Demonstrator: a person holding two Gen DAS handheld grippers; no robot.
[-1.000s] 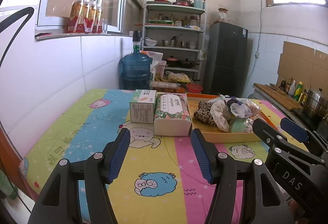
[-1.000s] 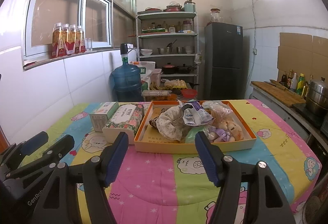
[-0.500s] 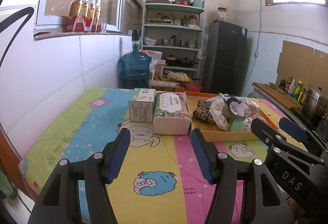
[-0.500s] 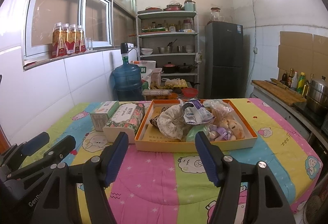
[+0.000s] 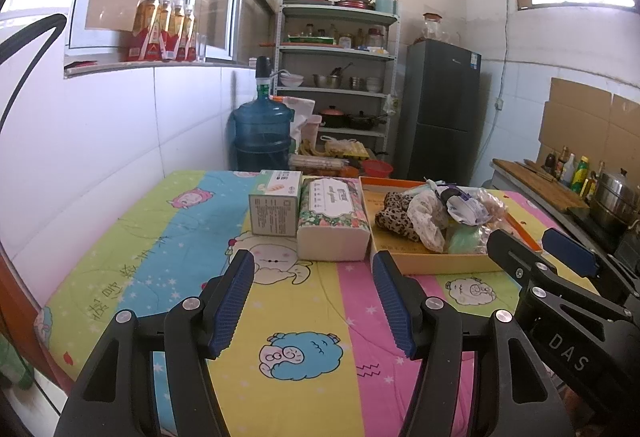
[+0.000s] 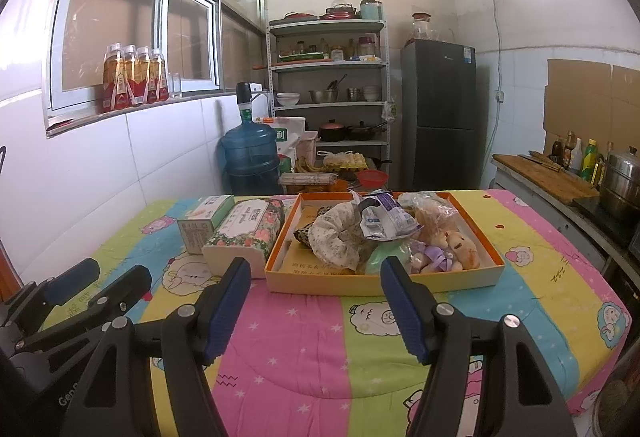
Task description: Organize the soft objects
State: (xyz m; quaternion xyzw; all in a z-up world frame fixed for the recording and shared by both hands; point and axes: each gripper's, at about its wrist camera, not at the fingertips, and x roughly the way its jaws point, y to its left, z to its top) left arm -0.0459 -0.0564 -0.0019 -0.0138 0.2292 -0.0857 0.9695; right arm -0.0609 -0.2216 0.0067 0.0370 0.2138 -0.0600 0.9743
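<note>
Two handheld grippers hover over a table draped in a bright cartoon-print cover in a tiled kitchen. The left gripper has its jaws spread with nothing between them, pointing toward a floral tissue pack and a small green-and-white box just left of the pack. The right gripper is likewise spread and empty, aimed at an orange tray standing just right of the tissue pack. Inside the tray lies a heap of soft objects: a leopard-print cloth, a pale floral pouch, a crinkled blue-and-white packet and plush toys.
</note>
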